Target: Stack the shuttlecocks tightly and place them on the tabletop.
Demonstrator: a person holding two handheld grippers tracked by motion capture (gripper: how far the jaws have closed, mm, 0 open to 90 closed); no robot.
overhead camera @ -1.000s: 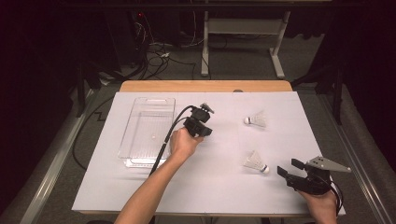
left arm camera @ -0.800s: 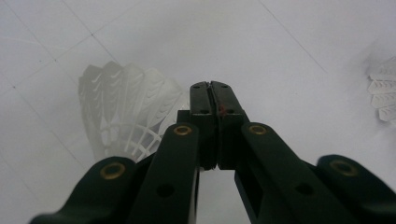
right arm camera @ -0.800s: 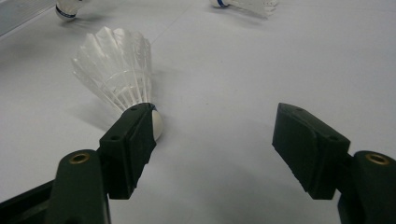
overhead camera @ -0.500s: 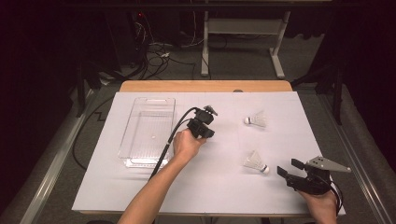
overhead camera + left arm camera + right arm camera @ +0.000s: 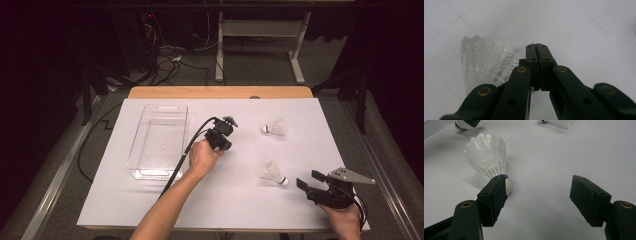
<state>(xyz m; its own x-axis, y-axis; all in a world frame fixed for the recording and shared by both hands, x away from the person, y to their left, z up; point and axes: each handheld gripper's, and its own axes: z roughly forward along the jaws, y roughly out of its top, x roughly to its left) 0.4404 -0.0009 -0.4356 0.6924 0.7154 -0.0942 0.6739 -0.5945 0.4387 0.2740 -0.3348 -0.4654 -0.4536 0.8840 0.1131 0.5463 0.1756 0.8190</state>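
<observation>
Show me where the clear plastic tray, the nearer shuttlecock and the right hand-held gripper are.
clear plastic tray (image 5: 158,107): high view, far rim.
nearer shuttlecock (image 5: 271,173): high view, feather skirt.
right hand-held gripper (image 5: 309,180): high view, midway between its open fingertips.

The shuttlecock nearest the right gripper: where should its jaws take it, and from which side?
Probably by the cork end. The near shuttlecock lies on its side, round cork toward the right gripper, feather skirt fanning away. The cork is firm; the feathers look fragile. The open jaws sit beside it on the white table cover, so shift sideways until they straddle the cork, then close.
</observation>
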